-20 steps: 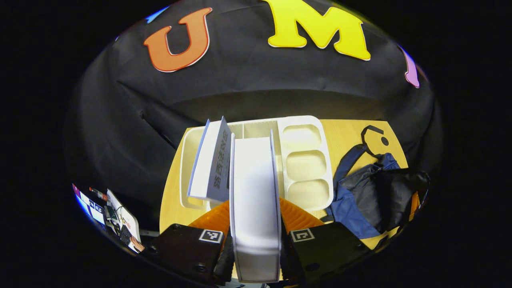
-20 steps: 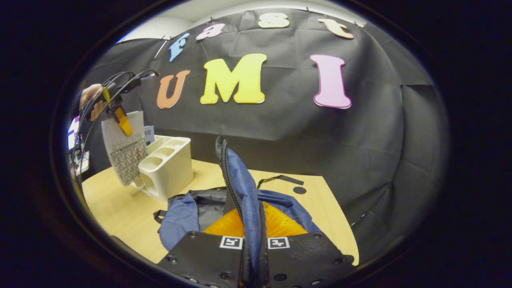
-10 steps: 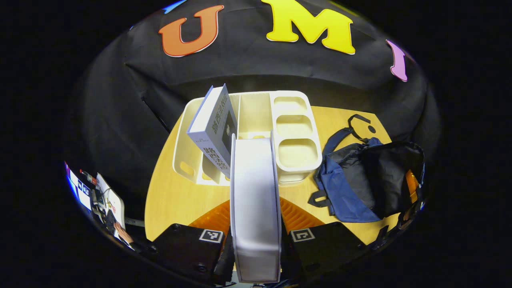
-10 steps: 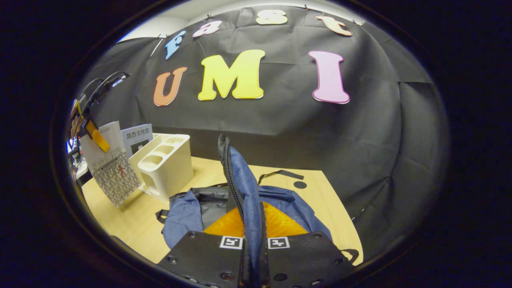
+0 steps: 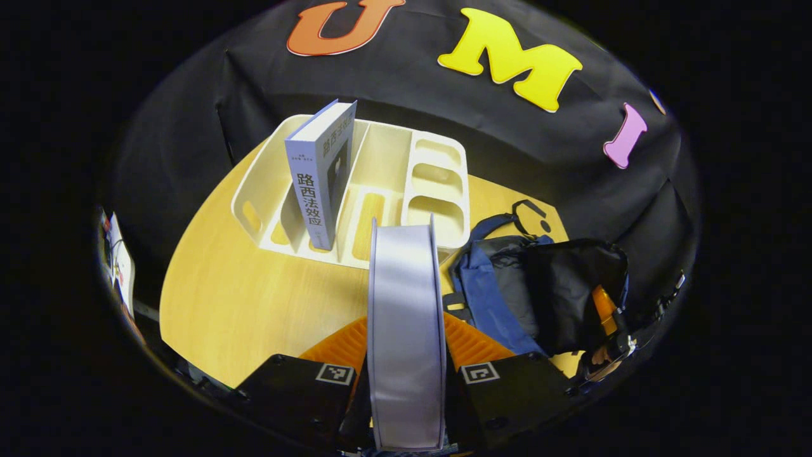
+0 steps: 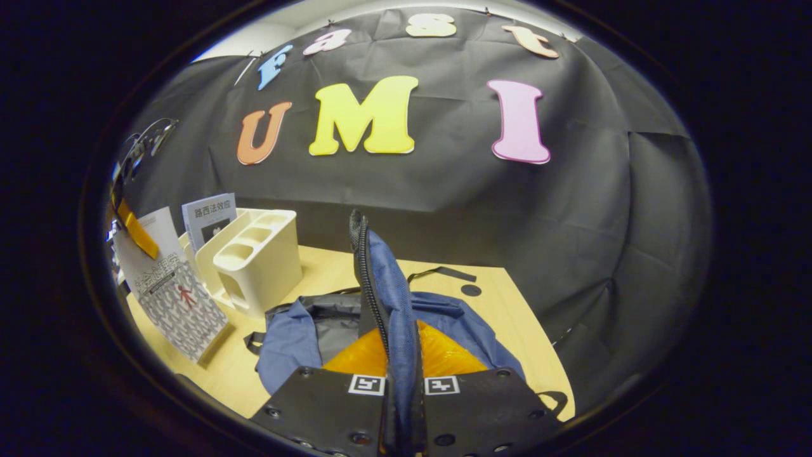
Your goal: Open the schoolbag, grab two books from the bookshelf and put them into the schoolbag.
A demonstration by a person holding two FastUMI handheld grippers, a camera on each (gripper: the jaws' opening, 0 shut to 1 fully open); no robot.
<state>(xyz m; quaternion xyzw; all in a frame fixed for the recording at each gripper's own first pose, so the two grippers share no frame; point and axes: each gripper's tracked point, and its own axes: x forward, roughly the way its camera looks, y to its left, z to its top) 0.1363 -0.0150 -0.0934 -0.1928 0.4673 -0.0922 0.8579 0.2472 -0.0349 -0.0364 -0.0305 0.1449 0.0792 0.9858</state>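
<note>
The schoolbag (image 6: 298,336) gapes at lower centre because your right gripper (image 6: 403,406) pinches its zippered flap (image 6: 380,285) upright, so the book (image 5: 404,330) clamped in your left gripper (image 5: 406,387) can drop in.

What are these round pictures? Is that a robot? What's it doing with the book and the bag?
No robot here: a person holds a hand-held gripper in each hand, and each carries a camera looking along its fingers. In the left gripper view, the left hand-held gripper pinches a white book by its edge, above a wooden table. A cream bookshelf stands there with another book upright in a slot. In the right gripper view, the right hand-held gripper holds up the zipper edge of the blue schoolbag, keeping it open.
</note>
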